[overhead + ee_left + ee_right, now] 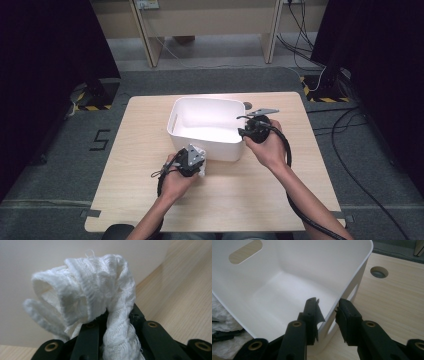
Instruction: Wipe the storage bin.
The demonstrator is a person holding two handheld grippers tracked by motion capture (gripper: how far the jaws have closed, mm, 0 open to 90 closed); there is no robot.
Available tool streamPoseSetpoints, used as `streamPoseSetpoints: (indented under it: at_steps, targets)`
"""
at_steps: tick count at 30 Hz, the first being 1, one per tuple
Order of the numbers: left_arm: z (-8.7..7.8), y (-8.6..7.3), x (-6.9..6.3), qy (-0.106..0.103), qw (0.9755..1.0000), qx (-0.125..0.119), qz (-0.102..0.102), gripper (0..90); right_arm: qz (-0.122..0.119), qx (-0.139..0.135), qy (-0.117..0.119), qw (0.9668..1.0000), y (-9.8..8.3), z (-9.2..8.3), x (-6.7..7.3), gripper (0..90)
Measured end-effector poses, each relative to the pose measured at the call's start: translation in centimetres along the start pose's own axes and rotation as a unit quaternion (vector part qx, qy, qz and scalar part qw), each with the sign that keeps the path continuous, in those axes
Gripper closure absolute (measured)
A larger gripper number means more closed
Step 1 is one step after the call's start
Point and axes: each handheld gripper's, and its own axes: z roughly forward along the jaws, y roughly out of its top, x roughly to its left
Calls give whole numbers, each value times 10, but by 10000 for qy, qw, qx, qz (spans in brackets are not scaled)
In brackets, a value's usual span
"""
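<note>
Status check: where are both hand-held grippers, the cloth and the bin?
Left hand-held gripper shut on crumpled white woven cloth, beside bin's near wall. Right hand-held gripper straddles white plastic bin rim; grip unclear. Bin interior bare, nothing blocking.

The rectangular plastic tub is plain white, inside and outside, without any pattern. The crumpled woven cloth is also white, with a fine ribbed weave and frayed threads at its edge. The wooden table top is pale beige with a light straight grain. The two-jaw left gripper is black with a grey plate, and the two-jaw right gripper is black with small brass-coloured rings on its jaws.
</note>
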Motion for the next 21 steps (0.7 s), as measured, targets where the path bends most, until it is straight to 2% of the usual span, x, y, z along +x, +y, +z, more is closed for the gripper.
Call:
streamPoseSetpoints:
  at_steps: [12,21]
  targets:
    - [-12,14,0,0,9998,-197,-77,750,8,-1,-3,10000,0,0,0,697]
    - [-24,25,1,60,9993,-368,-37,750,8,-1,-8,10000,0,0,0,697]
